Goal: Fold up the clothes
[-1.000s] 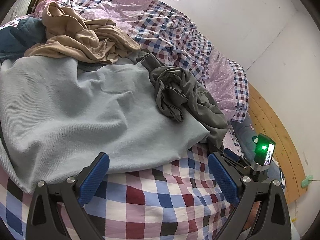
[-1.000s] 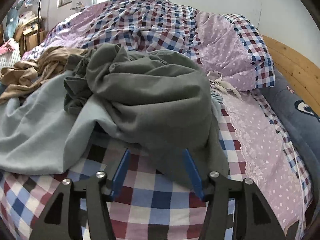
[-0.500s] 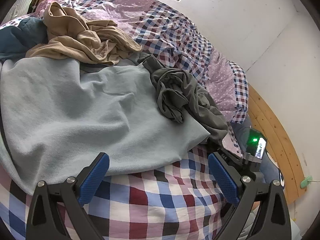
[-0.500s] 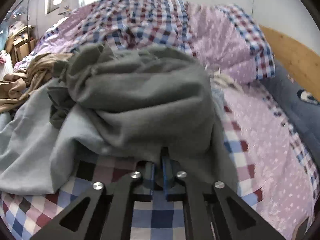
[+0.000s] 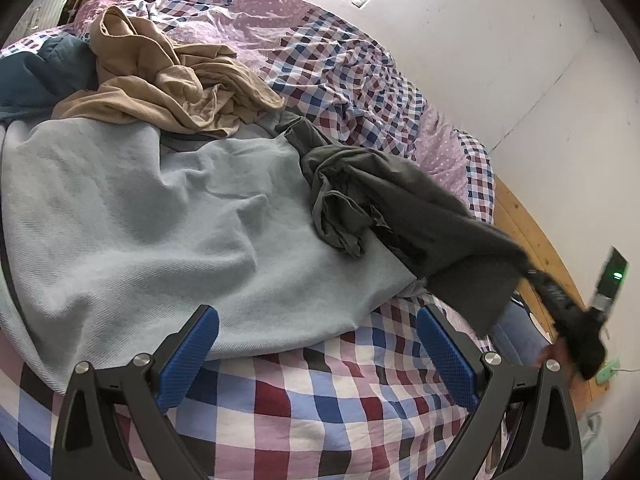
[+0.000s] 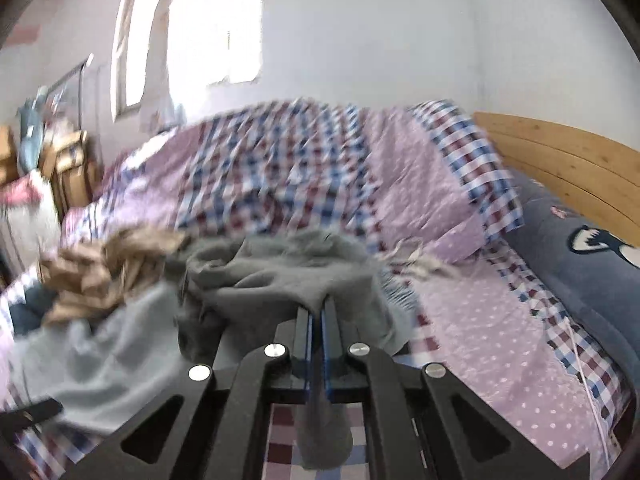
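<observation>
A crumpled dark grey garment [image 5: 400, 208] lies on a light blue garment [image 5: 140, 216] on the bed. My right gripper [image 6: 318, 312] is shut on the edge of the grey garment [image 6: 288, 272] and lifts it; a strip of it hangs between the fingers. In the left wrist view the right gripper [image 5: 528, 272] pulls the grey cloth up and to the right. My left gripper [image 5: 316, 344] is open and empty, low over the checked bedcover in front of the light blue garment.
A tan garment [image 5: 160, 80] and a dark teal one [image 5: 40, 72] lie behind the light blue one. The bed has a checked and purple dotted quilt [image 6: 320, 184], a wooden headboard [image 6: 560, 160] and a dark blue pillow [image 6: 580, 248] at right.
My right gripper closed on the grey garment's edge and then rose, drawing the cloth up and to the right. My left gripper stayed open and almost still.
</observation>
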### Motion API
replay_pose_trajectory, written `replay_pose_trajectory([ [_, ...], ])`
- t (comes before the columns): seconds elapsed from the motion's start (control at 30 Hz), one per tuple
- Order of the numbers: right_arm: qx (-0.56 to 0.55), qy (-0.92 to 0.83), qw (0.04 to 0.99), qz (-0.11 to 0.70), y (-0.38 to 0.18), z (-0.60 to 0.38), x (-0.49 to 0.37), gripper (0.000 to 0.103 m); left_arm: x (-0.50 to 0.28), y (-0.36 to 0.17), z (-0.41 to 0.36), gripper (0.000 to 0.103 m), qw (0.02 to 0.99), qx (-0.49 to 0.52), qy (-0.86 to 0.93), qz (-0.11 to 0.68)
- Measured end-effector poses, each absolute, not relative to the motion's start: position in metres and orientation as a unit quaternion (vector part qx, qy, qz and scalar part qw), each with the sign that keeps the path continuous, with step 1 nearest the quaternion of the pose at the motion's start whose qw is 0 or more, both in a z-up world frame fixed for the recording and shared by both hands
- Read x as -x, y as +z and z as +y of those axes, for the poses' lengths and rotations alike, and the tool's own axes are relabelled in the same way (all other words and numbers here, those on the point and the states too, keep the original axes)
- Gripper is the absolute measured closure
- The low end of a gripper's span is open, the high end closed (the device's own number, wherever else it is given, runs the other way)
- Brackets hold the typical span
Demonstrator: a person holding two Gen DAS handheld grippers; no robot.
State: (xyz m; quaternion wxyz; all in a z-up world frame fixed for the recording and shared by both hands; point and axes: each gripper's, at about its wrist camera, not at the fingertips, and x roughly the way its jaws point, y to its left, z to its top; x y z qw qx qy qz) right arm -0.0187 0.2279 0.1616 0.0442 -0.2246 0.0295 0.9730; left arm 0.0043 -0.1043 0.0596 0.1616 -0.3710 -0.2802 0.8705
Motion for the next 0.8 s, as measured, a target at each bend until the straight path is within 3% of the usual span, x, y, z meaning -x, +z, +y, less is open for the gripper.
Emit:
replay_pose_trajectory([
  [0.13, 0.201, 0.972, 0.104, 0.066, 0.177, 0.269, -0.007, 0.101, -0.003, 0.060, -0.099, 0.002, 0.164, 0.371, 0.870, -0.279],
  [0.33, 0.279, 0.925, 0.206, 0.157, 0.129, 0.337, -0.026, 0.100, -0.004, 0.061, -0.091, 0.002, 0.169, 0.371, 0.872, -0.271],
  [0.5, 0.284, 0.921, 0.204, 0.171, 0.104, 0.332, -0.043, 0.098, -0.003, 0.060, -0.090, 0.002, 0.167, 0.371, 0.872, -0.271],
  [0.63, 0.292, 0.939, 0.131, 0.124, 0.092, 0.286, -0.028, 0.097, -0.003, 0.059, -0.086, 0.002, 0.167, 0.372, 0.874, -0.264],
  [0.73, 0.302, 0.949, 0.067, 0.067, 0.087, 0.240, -0.012, 0.078, -0.001, 0.058, -0.086, 0.002, 0.165, 0.372, 0.874, -0.264],
  [0.8, 0.303, 0.952, 0.028, 0.045, 0.084, 0.218, -0.005, 0.052, 0.000, 0.057, -0.088, 0.002, 0.164, 0.373, 0.873, -0.269],
])
